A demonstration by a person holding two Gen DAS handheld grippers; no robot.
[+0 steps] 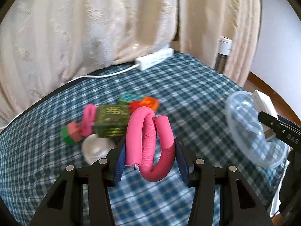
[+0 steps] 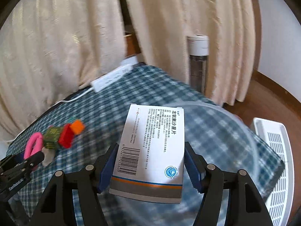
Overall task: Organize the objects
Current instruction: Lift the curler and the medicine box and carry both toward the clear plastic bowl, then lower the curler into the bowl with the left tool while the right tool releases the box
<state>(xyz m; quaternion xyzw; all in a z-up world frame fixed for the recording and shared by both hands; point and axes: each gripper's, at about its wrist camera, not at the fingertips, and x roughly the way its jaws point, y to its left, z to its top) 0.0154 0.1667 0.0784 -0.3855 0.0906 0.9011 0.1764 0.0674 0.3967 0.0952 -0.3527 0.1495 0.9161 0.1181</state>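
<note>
My left gripper (image 1: 149, 150) is shut on a bent pink foam roller (image 1: 148, 141), held above the checked tablecloth (image 1: 188, 86). Behind it lies a heap: a green box (image 1: 112, 121), a pink band (image 1: 88, 118), a watermelon-coloured block (image 1: 70, 133), a white round lid (image 1: 96, 148), red and orange blocks (image 1: 148, 103). My right gripper (image 2: 150, 160) is shut on a white medicine box (image 2: 152, 150) with a barcode, just in front of a clear plastic bowl (image 2: 235, 135). The bowl (image 1: 252, 130) and right gripper (image 1: 278, 128) show at the right of the left wrist view.
A white power strip (image 1: 154, 58) with its cable lies at the table's far edge against cream curtains (image 1: 84, 28). A tall bottle with a white cap (image 2: 198, 60) stands behind the table. A white slatted basket (image 2: 276, 150) sits to the right, off the table.
</note>
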